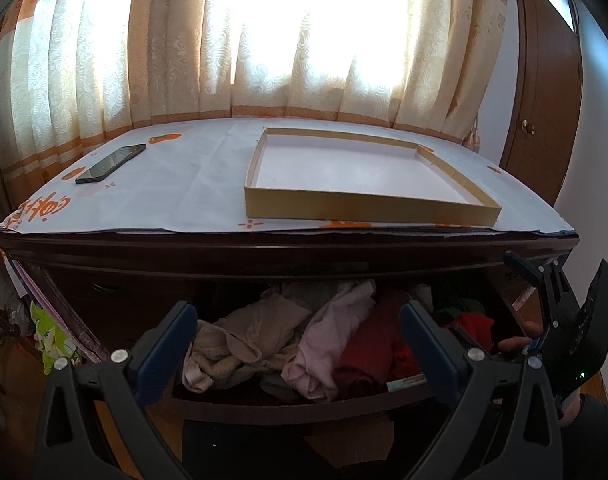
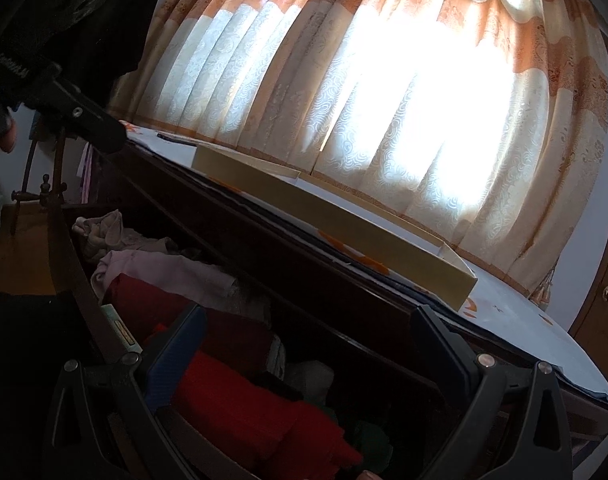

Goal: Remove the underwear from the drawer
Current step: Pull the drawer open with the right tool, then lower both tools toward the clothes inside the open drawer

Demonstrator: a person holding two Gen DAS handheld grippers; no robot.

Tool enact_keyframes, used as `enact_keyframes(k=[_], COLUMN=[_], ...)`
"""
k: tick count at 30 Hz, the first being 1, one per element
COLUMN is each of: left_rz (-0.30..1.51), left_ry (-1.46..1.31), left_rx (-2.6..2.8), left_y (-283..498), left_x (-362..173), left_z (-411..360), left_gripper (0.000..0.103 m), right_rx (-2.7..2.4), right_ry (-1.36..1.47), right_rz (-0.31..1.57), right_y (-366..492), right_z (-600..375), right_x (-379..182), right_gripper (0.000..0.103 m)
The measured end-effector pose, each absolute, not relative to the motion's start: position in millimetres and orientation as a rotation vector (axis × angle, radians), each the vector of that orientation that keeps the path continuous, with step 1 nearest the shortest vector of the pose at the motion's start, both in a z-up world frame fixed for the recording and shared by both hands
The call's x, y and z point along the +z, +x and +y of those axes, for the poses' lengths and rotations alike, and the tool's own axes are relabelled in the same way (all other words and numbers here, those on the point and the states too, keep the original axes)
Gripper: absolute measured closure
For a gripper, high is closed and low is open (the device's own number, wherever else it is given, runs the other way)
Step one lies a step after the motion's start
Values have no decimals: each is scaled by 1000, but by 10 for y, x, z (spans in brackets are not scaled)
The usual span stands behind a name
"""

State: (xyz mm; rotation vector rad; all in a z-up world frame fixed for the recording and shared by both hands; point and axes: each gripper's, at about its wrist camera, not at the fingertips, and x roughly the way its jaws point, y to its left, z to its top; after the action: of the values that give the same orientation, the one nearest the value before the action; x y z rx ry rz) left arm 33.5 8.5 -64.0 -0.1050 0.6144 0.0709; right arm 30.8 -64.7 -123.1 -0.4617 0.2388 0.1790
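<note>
On the worktop [image 1: 176,196] ahead of me lies a white cloth with orange prints. A dark phone [image 1: 111,163] rests at its left, well apart from a shallow, empty cardboard tray [image 1: 368,210]. Patterned curtains [image 1: 152,60] glow behind.

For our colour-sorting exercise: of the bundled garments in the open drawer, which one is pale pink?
The pale pink garment in the middle, lying between the beige bundle on its left and the dark red one on its right.

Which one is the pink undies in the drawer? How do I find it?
Look under the dark wooden dresser top into the open drawer. The pale pink garment lies rolled in the middle, with a beige lacy one on its left and a dark red one on its right.
</note>
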Motion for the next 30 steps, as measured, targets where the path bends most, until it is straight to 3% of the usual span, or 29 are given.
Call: enact_keyframes(k=[30], left_rz=[618], left_ry=[-102], left_rx=[72], left_y=[334], left_x=[-642], left_z=[90], left_gripper=[0], right_rx=[220], right_ry=[-416], right_rz=[394], right_y=[267], right_z=[-727], right_x=[-1147], right_gripper=[1])
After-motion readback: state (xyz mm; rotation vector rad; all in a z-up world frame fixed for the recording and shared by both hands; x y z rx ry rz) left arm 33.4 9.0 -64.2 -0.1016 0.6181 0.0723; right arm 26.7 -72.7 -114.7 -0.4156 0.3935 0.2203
